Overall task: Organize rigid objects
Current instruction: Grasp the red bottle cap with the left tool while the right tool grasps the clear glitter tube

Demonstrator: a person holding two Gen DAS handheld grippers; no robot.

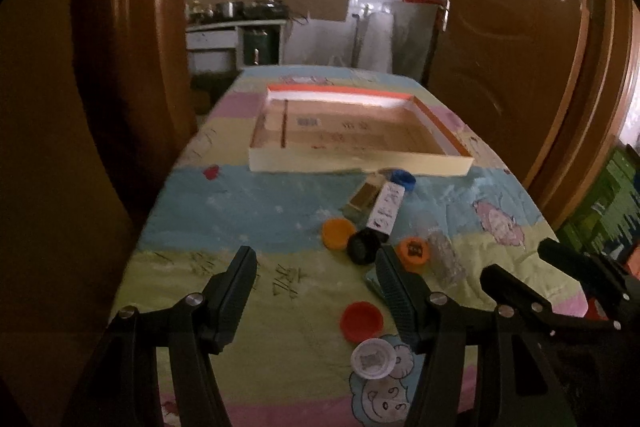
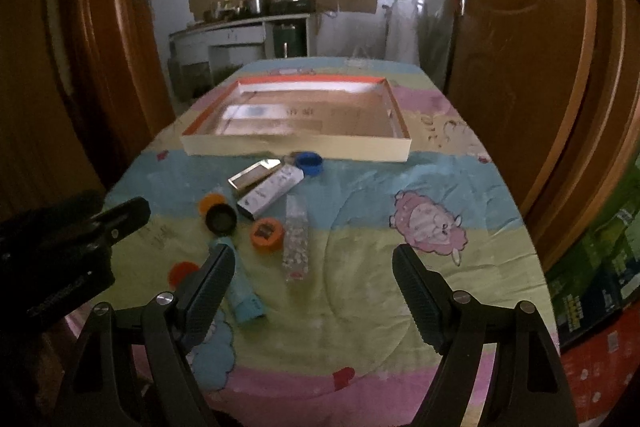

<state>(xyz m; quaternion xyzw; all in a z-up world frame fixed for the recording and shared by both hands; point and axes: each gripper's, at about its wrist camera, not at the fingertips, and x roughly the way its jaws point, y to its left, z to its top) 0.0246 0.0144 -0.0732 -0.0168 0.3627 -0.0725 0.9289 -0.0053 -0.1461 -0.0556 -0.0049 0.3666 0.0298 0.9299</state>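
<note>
A shallow cardboard tray (image 1: 360,163) (image 2: 296,145) with an orange rim lies at the far end of the table. In front of it lie a blue cap (image 2: 309,162), a gold box (image 2: 254,177), a white box (image 2: 270,191), orange caps (image 2: 267,233), a black cap (image 2: 221,218), a clear plastic box (image 2: 296,239), a teal box (image 2: 244,297), a red cap (image 1: 361,321) and a white cap (image 1: 373,357). My left gripper (image 1: 316,263) is open and empty above the near table. My right gripper (image 2: 314,263) is open and empty, near the clear box.
The table wears a pastel cartoon cloth (image 2: 420,219). Brown doors (image 2: 520,47) flank the far end. Green and red cartons (image 2: 592,267) stand to the right of the table. A kitchen counter (image 2: 240,27) is in the background.
</note>
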